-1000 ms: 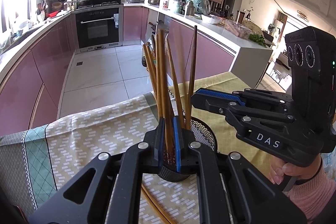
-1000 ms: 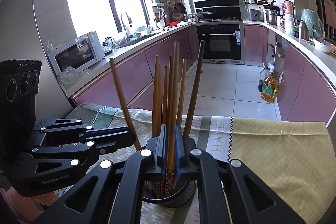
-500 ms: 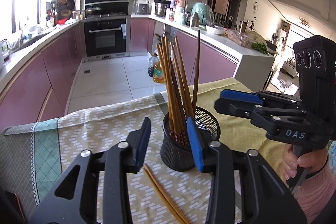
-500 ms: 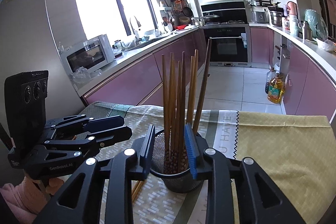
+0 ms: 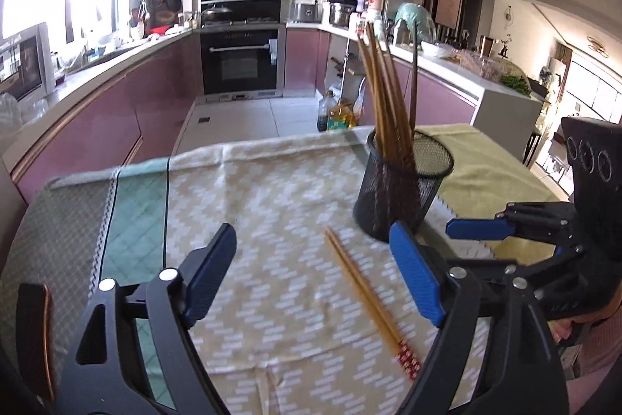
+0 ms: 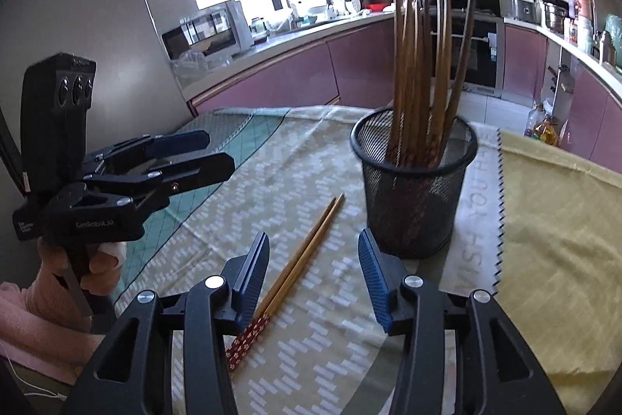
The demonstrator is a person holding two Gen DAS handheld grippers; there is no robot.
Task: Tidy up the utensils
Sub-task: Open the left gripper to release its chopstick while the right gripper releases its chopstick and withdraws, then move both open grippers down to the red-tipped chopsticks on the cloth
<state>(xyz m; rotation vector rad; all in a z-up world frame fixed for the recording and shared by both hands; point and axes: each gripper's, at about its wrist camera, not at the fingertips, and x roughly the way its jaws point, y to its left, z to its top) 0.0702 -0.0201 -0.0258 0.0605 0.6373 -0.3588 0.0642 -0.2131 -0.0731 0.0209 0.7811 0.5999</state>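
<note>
A black mesh cup (image 5: 400,197) (image 6: 412,205) stands upright on the patterned tablecloth (image 5: 272,201) and holds several wooden chopsticks (image 5: 388,96) (image 6: 420,65). A loose pair of chopsticks (image 5: 365,290) (image 6: 307,247) with red patterned ends lies flat on the cloth just in front of the cup. My left gripper (image 5: 313,240) (image 6: 210,154) hovers to the left of the cup, its jaws opening wide and gripping nothing. My right gripper (image 6: 314,240) hangs over the loose pair's red end, jaws opening, pads touching nothing.
A yellow cloth (image 6: 544,220) covers the table's right part. A dark chair back (image 5: 35,329) shows at the near left edge. Beyond the far table edge lie the kitchen floor with oil bottles (image 5: 338,111), purple cabinets and an oven (image 5: 241,61).
Both grippers were shut on chopsticks over the cup; they let go, opened and drew back and down. The released chopsticks now stand in the cup.
</note>
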